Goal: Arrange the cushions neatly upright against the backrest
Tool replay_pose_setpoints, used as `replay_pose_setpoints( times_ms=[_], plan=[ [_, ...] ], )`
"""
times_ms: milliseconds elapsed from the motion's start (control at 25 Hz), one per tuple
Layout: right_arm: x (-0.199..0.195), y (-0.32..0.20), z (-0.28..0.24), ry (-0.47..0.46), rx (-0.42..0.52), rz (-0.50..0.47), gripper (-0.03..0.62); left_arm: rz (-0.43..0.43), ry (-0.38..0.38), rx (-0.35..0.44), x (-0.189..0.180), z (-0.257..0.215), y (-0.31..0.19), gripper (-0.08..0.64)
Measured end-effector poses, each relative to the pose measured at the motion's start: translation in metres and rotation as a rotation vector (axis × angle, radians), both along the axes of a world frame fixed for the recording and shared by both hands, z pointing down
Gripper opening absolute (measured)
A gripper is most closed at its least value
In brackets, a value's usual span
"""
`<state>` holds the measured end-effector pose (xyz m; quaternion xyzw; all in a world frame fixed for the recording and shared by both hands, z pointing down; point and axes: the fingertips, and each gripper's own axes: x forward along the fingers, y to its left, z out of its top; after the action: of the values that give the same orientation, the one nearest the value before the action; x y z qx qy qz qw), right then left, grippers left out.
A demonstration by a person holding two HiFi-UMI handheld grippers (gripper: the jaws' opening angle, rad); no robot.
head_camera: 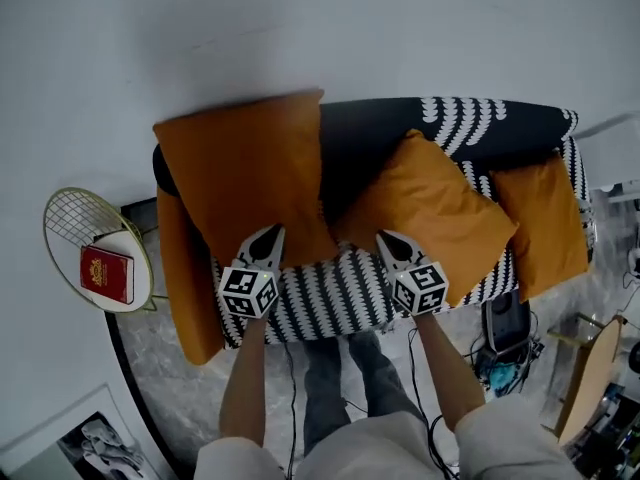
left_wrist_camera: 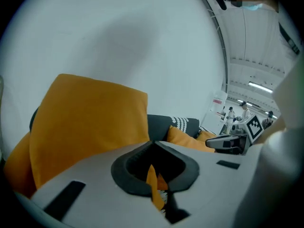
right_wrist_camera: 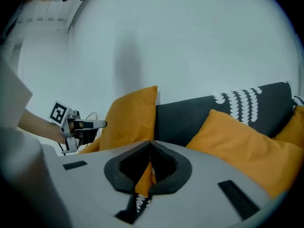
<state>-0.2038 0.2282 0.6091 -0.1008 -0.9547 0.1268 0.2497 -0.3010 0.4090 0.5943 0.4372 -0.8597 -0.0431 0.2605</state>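
A black sofa (head_camera: 370,133) with a white-patterned seat carries three orange cushions. The left cushion (head_camera: 245,168) (left_wrist_camera: 85,122) stands against the backrest. The middle cushion (head_camera: 430,208) (right_wrist_camera: 247,146) lies tilted with one corner up. The right cushion (head_camera: 545,218) leans at the right armrest. My left gripper (head_camera: 268,236) (left_wrist_camera: 153,142) hovers shut at the left cushion's lower edge. My right gripper (head_camera: 390,240) (right_wrist_camera: 151,142) is shut by the middle cushion's lower left corner. Through each pair of jaws only an orange sliver and patterned seat show.
An orange throw (head_camera: 185,288) covers the sofa's left arm. A round wire side table (head_camera: 75,218) with a red book (head_camera: 105,273) stands to the left. A dark bag and cables (head_camera: 505,333) lie on the floor at the right front. A wall runs behind the sofa.
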Motion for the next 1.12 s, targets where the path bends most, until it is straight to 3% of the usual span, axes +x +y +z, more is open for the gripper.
replay_pose_setpoints(
  times_ms=[320,640,920,1120],
  plan=[
    [0.070,-0.095,-0.012,-0.006,-0.025,0.186,0.029,0.197,0.017,0.003,0.050,-0.011,-0.123,0.037],
    [0.175,-0.186,0.000,0.020,-0.027,0.437,0.029,0.453,0.056,0.024,0.128,-0.001,-0.247,0.037],
    [0.232,-0.216,0.018,0.040,-0.015,0.600,0.029,0.634,0.083,0.031,0.179,0.023,-0.308,0.037],
    [0.240,-0.228,0.033,0.055,-0.020,0.637,0.029,0.685,0.087,0.015,0.190,0.036,-0.328,0.037]
  ],
)
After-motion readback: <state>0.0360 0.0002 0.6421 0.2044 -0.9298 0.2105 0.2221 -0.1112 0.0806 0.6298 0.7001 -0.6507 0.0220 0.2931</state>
